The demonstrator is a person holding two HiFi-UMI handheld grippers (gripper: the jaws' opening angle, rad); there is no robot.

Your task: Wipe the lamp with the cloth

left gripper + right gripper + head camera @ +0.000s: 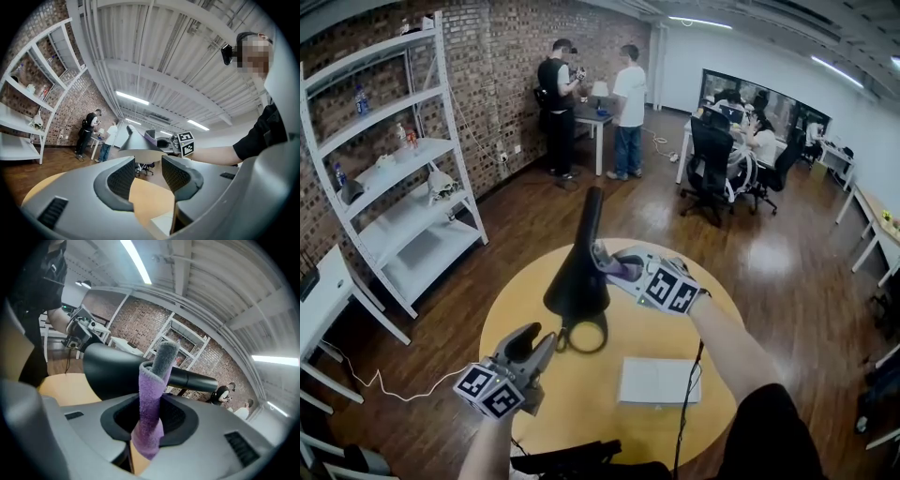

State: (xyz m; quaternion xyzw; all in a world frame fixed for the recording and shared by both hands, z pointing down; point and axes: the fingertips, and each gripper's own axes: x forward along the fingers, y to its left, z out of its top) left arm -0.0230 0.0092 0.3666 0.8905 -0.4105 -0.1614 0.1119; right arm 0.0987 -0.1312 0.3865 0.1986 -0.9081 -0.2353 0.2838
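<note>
A black lamp (577, 281) with a cone shade, a long neck and a ring base (586, 334) stands on the round yellow table (516, 309). My right gripper (606, 259) is shut on a purple and grey cloth (621, 269), which lies against the shade's right side near the neck. In the right gripper view the cloth (151, 399) stands up between the jaws (150, 416), with the shade (112, 373) just behind it. My left gripper (534, 339) hovers open and empty left of the ring base. Its own view (149, 176) looks up at the shade (137, 144).
A white sheet (659, 380) lies on the table's right side, with a black cable (685, 412) beside it. A white shelf rack (403, 169) stands at the left wall. People (591, 103) stand at a far table, and office chairs (712, 164) are at the back right.
</note>
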